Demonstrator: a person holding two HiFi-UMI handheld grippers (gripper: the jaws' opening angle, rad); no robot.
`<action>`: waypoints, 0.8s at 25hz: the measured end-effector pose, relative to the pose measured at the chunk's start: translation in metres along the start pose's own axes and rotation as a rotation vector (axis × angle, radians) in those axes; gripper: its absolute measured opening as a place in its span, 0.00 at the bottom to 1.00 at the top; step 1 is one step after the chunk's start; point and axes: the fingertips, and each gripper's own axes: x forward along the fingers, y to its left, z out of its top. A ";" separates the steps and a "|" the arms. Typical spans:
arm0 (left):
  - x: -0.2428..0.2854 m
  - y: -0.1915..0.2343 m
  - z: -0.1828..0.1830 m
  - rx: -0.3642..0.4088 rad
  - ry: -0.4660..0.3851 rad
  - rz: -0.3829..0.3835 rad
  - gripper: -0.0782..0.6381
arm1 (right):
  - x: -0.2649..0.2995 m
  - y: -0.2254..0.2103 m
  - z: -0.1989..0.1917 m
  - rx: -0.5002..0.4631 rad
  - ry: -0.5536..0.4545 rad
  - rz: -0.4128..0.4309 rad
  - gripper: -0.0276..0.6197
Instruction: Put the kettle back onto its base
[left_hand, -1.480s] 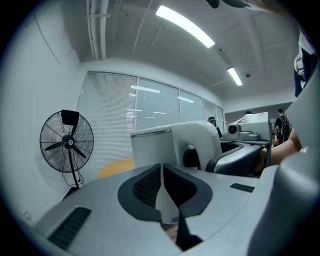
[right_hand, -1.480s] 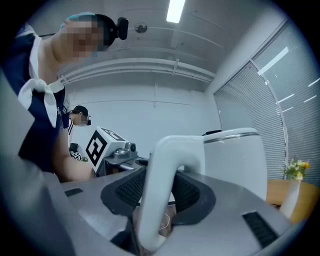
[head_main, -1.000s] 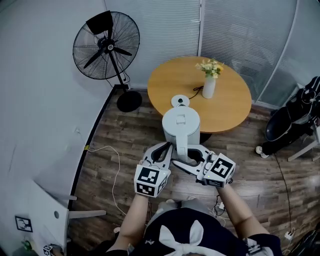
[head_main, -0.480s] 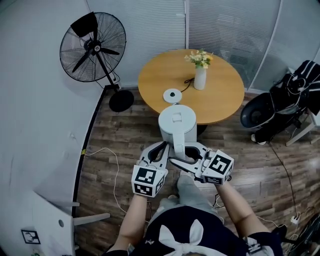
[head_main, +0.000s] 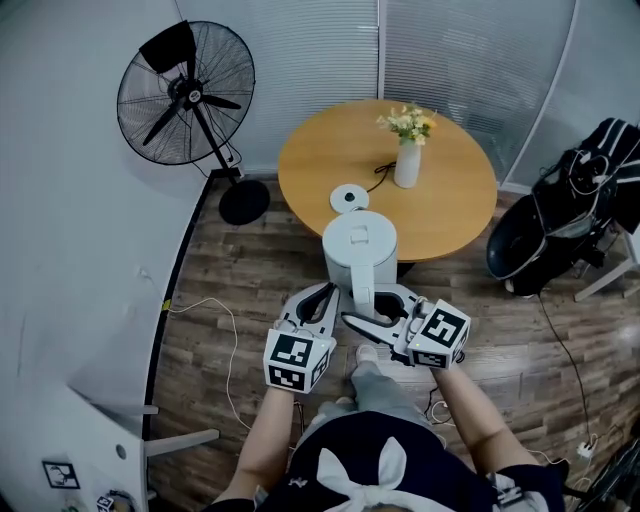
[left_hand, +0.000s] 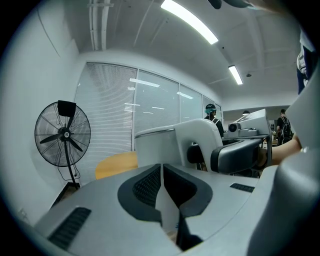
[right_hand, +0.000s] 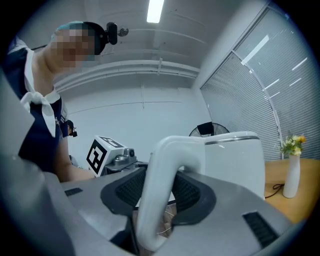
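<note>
A white kettle (head_main: 360, 250) with its lid closed is held upright in the air. Its looped handle (right_hand: 162, 190) is clamped between the jaws of the right hand-held gripper (head_main: 366, 306). The round white base (head_main: 349, 197) is laid flat near the front edge of the bench (head_main: 455, 205), just beyond the kettle and apart from it.

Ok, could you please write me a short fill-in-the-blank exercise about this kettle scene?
The right gripper grips the kettle by its ____.
The kettle's base lies on the round ____, near the vase.
The vase holds ____.
The left gripper, jaws together, holds ____.
Missing words: handle; table; flowers; nothing.
</note>
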 end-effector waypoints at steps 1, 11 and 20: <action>0.005 0.005 0.003 0.000 -0.001 0.002 0.16 | 0.002 -0.006 0.002 0.004 -0.006 0.003 0.31; 0.072 0.052 0.029 0.013 -0.002 0.021 0.16 | 0.025 -0.087 0.024 -0.015 -0.010 0.014 0.31; 0.124 0.082 0.048 0.006 -0.007 0.044 0.16 | 0.038 -0.151 0.047 -0.048 -0.021 0.035 0.31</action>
